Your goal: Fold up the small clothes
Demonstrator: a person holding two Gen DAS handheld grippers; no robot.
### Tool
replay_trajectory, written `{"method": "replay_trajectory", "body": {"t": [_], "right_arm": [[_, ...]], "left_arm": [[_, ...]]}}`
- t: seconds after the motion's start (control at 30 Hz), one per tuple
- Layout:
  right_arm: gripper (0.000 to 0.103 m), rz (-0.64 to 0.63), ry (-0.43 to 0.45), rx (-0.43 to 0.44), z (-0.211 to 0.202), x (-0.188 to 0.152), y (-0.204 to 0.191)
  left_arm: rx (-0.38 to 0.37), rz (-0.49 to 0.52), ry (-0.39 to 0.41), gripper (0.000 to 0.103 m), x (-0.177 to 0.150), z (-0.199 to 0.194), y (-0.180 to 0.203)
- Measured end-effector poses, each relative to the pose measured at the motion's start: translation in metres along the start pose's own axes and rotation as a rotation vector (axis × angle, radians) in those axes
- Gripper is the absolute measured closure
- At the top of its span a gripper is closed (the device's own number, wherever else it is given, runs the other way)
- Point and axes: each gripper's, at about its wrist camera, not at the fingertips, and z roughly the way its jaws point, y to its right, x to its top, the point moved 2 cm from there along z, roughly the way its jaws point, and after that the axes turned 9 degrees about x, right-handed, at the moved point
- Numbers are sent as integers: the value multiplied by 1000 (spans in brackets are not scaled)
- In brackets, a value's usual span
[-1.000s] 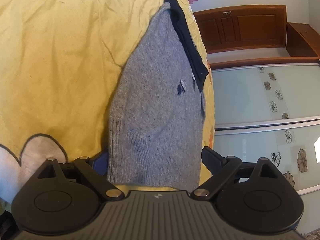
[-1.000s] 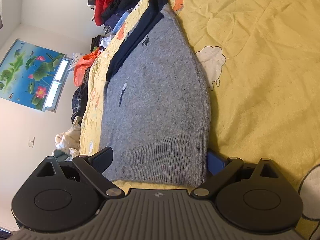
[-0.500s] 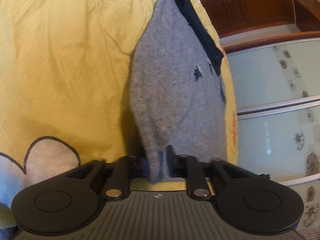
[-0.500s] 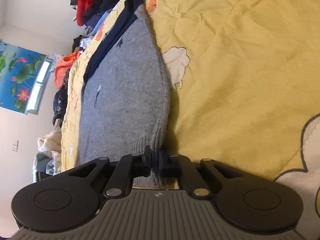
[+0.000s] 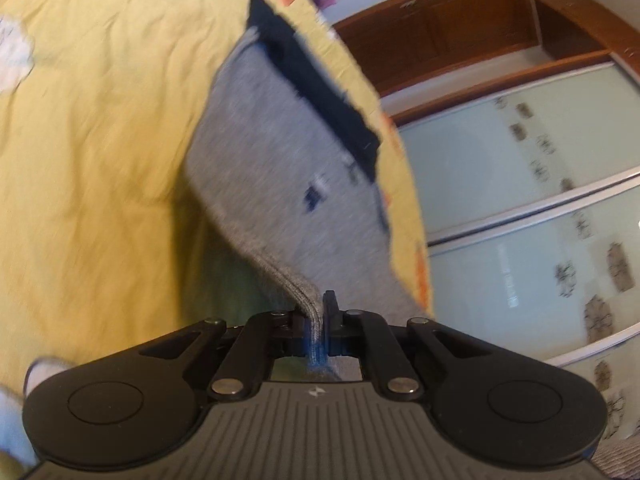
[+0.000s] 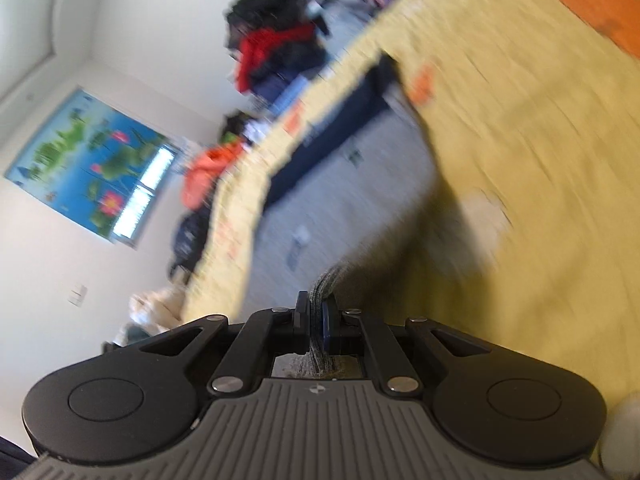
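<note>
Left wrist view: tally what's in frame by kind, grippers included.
Grey knit sweater: 1
Yellow bedsheet: 1
Left gripper, jaws shut on the sweater hem: 1
Sliding wardrobe doors: 2
Wooden cabinet: 1
Total: 6

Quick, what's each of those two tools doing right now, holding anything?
Left tool: closed, pinching the ribbed hem of the grey sweater.
Right tool: closed, pinching the same sweater's hem.

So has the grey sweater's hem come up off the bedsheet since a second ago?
Yes. The grey sweater hem, pinched in both the left gripper and right gripper, now hangs above the yellow bedsheet, shadow beneath.
</note>
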Motion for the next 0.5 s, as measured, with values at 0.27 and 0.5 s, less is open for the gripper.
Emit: {"method": "replay_trajectory", "body": {"t": [0.27, 0.5], "right_arm": [[92, 66, 213, 180, 44, 108, 7], [92, 128, 266, 197, 101, 178, 40]], "left_arm": [[-165, -27, 144, 97, 93, 18, 31], [-191, -23, 235, 97, 176, 49, 45]]}}
